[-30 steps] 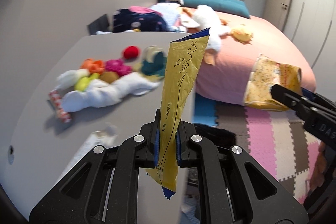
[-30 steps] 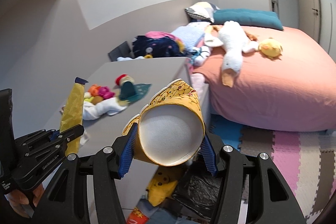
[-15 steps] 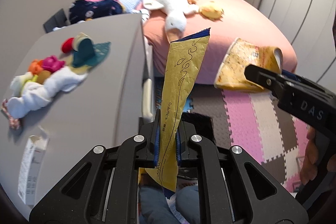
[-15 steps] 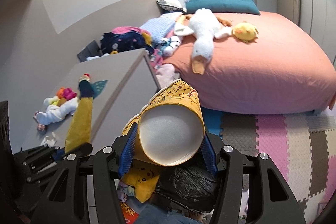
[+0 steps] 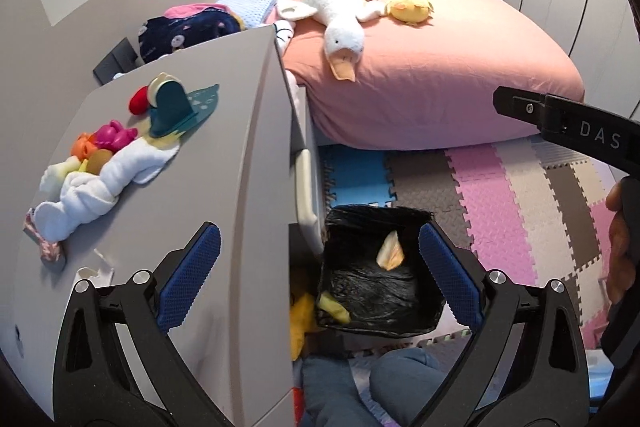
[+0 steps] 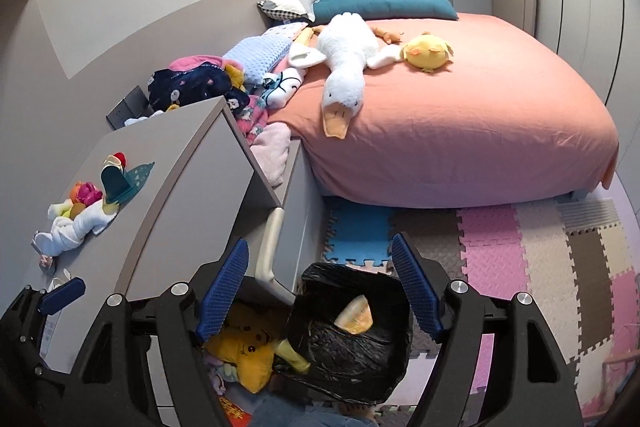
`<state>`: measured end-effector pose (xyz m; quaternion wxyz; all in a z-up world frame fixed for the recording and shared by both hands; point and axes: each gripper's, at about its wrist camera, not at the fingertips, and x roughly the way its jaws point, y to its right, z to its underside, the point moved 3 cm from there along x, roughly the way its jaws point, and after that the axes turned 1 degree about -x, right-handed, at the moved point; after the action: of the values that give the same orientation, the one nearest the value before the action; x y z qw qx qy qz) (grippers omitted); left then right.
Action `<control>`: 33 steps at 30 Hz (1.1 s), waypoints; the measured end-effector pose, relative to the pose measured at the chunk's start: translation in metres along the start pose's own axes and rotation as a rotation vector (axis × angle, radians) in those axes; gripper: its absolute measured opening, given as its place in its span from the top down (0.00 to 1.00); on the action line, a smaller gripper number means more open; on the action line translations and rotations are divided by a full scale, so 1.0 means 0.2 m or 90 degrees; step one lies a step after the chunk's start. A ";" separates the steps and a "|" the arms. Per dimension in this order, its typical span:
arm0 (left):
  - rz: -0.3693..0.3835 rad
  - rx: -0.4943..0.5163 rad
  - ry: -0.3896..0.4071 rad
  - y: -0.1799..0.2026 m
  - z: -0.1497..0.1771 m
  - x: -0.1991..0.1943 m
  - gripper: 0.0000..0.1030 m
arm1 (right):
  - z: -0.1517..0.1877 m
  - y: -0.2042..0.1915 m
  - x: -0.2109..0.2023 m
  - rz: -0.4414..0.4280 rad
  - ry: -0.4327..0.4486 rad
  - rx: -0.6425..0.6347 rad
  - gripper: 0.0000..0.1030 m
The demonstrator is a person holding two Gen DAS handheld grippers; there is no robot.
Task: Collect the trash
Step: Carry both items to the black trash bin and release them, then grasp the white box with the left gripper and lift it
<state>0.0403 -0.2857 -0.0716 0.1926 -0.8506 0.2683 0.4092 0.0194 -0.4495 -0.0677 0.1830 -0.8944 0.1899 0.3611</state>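
Observation:
A bin lined with a black bag [image 5: 424,219] stands on the floor beside the grey cabinet; it also shows in the right wrist view [image 6: 320,277]. Inside lie the yellow paper cup [image 5: 390,251] [image 6: 354,315] and the yellow wrapper [image 5: 334,309] [image 6: 292,351]. My left gripper [image 5: 318,273] is open and empty above the bin. My right gripper [image 6: 320,289] is open and empty above the bin too. A white scrap [image 5: 94,269] lies on the cabinet top near the left fingers.
The grey cabinet top [image 5: 224,163] holds baby socks, a white cloth and toys [image 5: 104,163]. A pink bed [image 6: 460,115] with a goose plush stands behind. A yellow plush [image 6: 248,351] sits beside the bin. Foam puzzle mats [image 6: 520,259] cover the floor.
Both grippers moved right from over the cabinet to above the bin and opened. The wrapper left my left gripper and the cup left my right; both now lie in the bin.

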 end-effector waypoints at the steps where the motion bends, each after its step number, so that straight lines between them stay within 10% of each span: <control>1: -0.002 -0.002 0.000 -0.01 0.00 0.00 0.07 | 0.00 -0.01 0.00 -0.004 -0.001 -0.002 0.27; 33: -0.105 -0.078 0.002 -0.60 0.29 -0.17 0.07 | 0.09 -0.62 0.04 -0.123 -0.037 -0.116 0.27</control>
<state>0.0630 -0.1504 -0.0659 0.1725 -0.8805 0.1722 0.4066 0.0726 -0.3352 -0.0622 0.1406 -0.9105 0.0641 0.3837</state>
